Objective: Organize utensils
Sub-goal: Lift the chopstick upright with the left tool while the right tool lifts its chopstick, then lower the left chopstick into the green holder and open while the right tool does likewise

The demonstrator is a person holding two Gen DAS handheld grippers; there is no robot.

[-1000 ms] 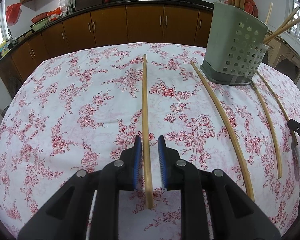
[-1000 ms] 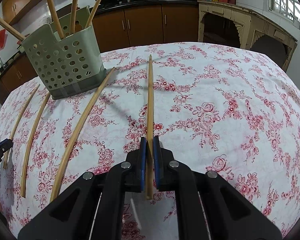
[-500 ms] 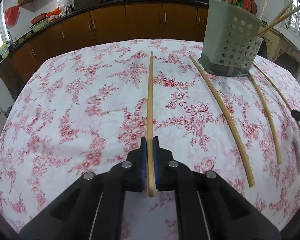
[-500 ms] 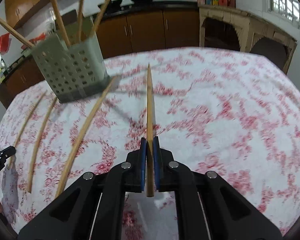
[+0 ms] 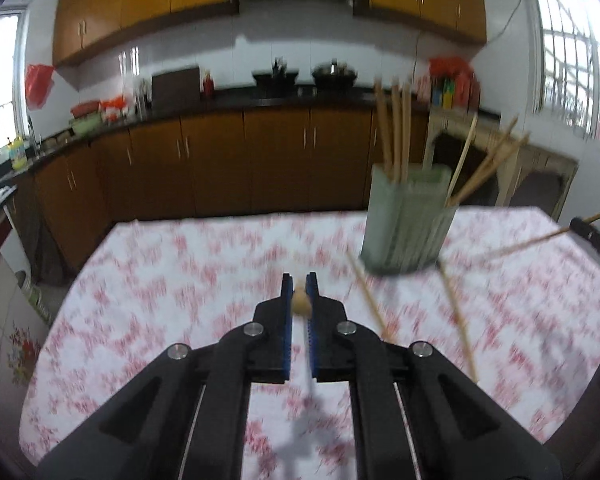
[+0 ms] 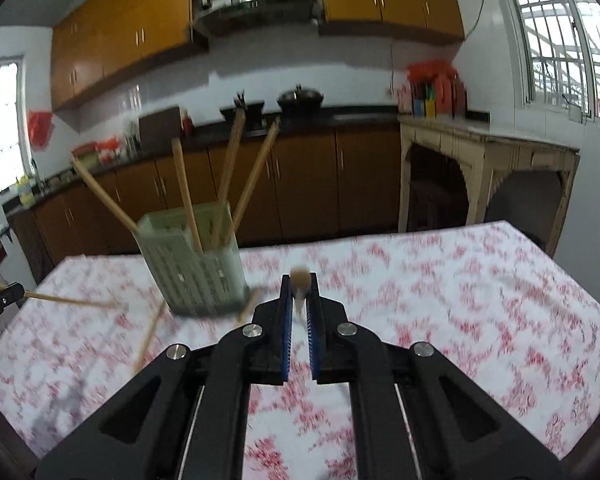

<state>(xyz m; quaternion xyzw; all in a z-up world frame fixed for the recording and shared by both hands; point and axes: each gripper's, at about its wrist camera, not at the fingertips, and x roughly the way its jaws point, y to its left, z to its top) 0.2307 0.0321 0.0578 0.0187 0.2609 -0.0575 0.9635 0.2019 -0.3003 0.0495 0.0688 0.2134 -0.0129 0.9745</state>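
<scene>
My left gripper (image 5: 299, 280) is shut on a bamboo chopstick (image 5: 301, 305), seen end-on between the blue pads, lifted above the floral tablecloth. My right gripper (image 6: 299, 280) is shut on another chopstick (image 6: 300, 278), also end-on and raised. The green perforated utensil holder (image 5: 408, 220) stands upright at the right with several chopsticks in it; it also shows in the right wrist view (image 6: 194, 264) at the left. Two chopsticks (image 5: 368, 300) lie on the cloth near the holder. The right gripper's chopstick (image 5: 540, 240) shows at the far right.
The table (image 6: 460, 300) has a white and red floral cloth. Brown kitchen cabinets (image 5: 220, 168) and a counter with pots run behind it. A pale side table (image 6: 480, 168) stands at the right. Both views are motion-blurred.
Both grippers have lifted their chopsticks off the cloth and tilted up, so the views now face the kitchen wall. The left gripper closed on its chopstick one second ago.
</scene>
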